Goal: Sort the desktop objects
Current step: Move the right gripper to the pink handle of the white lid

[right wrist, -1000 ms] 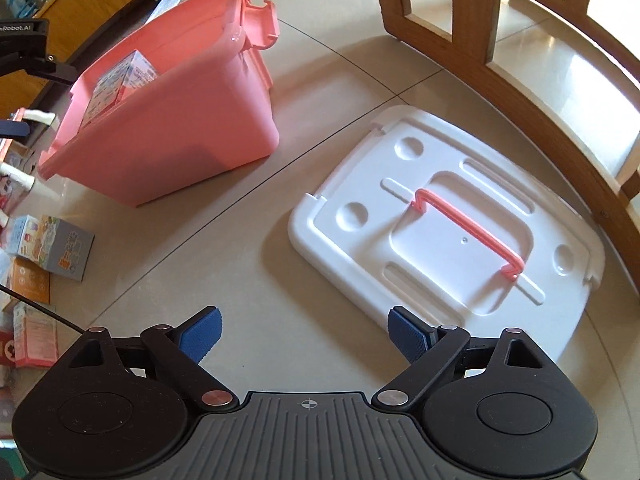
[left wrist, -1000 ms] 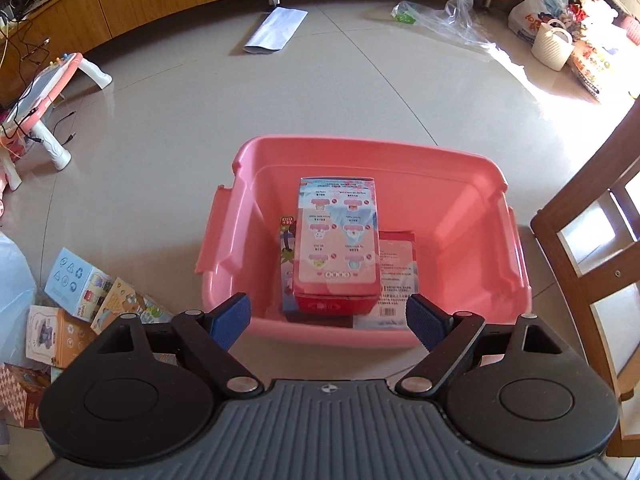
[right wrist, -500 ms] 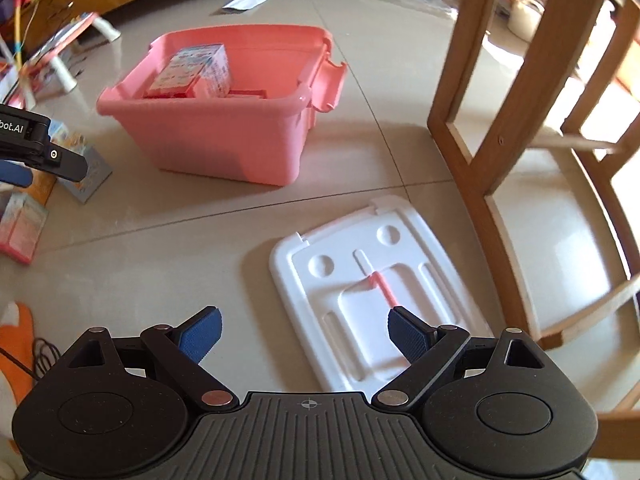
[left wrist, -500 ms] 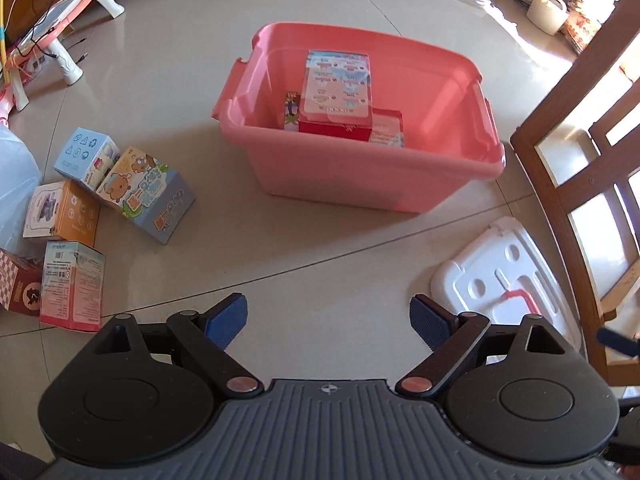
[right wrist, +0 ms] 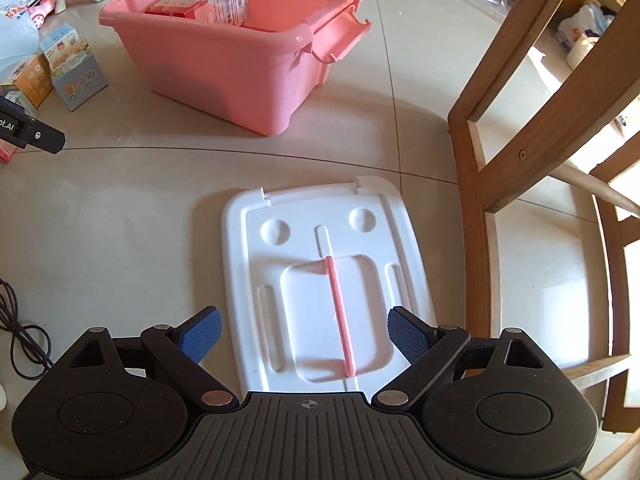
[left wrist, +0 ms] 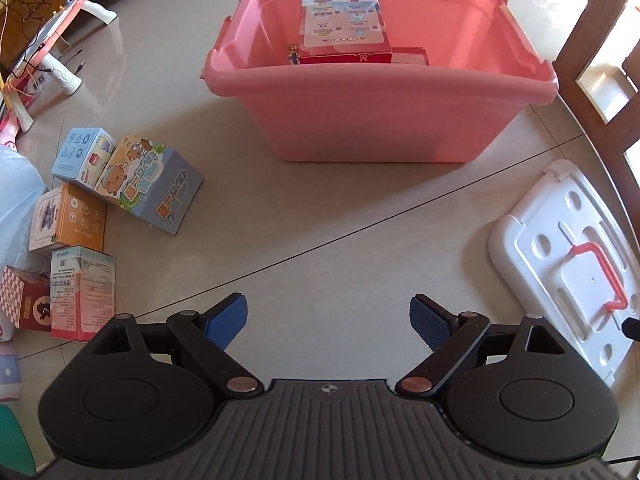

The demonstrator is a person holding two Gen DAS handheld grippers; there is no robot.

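A pink bin (left wrist: pixel 380 128) stands on the tiled floor with a red-and-white printed box (left wrist: pixel 344 28) lying on flatter packs inside it. My left gripper (left wrist: pixel 328 320) hovers over bare floor in front of the bin, open, with nothing between its fingers. To its left lie several small boxes: a blue cartoon box (left wrist: pixel 152 188), a light-blue one (left wrist: pixel 80 158), an orange one (left wrist: pixel 68 218) and a white-and-pink one (left wrist: pixel 82 292). My right gripper (right wrist: pixel 304 332) is open above the bin's white lid (right wrist: pixel 320 280), whose pink handle (right wrist: pixel 339 316) runs between the fingers. The pink bin (right wrist: pixel 224 68) stands beyond the lid.
A wooden chair (right wrist: pixel 480 200) stands close on the right of the lid. A black cable (right wrist: pixel 24 340) lies on the floor at the left. A white plastic bag (left wrist: pixel 16 208) and a toy easel (left wrist: pixel 48 52) sit beyond the boxes.
The left gripper has drawn back from over the bin and sunk, bringing the floor boxes and lid into view; its jaws widened a little. The right gripper rolled, so the lid now lies lengthwise under it.
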